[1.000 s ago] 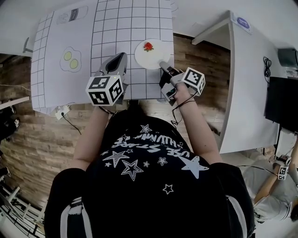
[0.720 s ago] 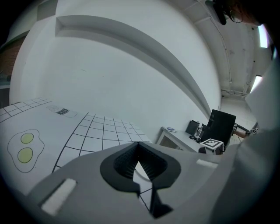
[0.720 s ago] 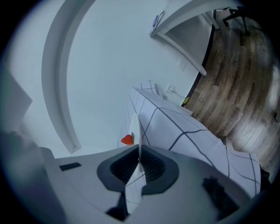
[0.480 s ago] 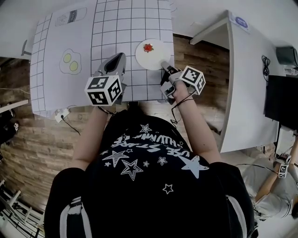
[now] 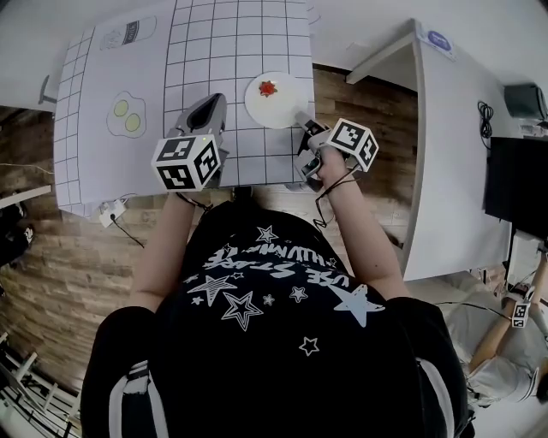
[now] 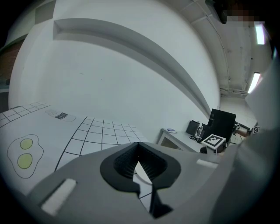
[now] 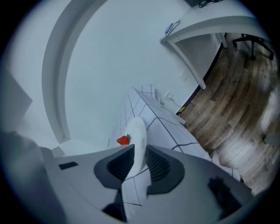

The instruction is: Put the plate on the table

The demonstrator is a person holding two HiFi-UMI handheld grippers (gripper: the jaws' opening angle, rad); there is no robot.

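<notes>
The right gripper (image 7: 139, 161) is clenched on the near rim of the white plate (image 7: 137, 129). The plate carries 1 strawberry (image 7: 123, 140) and sits over the gridded mat (image 5: 231, 43) on the desk (image 5: 342, 21); whether it touches the mat I cannot tell. Left of the plate, the left gripper (image 6: 139, 146) has its 2 jaws pressed together, holding nothing. Farther left of the plate lies a fried-egg picture (image 5: 126, 117).

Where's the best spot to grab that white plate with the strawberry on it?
By the plate rim nearest the person, one jaw above, one below: the edge is thin and shallow, and the strawberry sits away from it. The right gripper pinches it there.
</notes>
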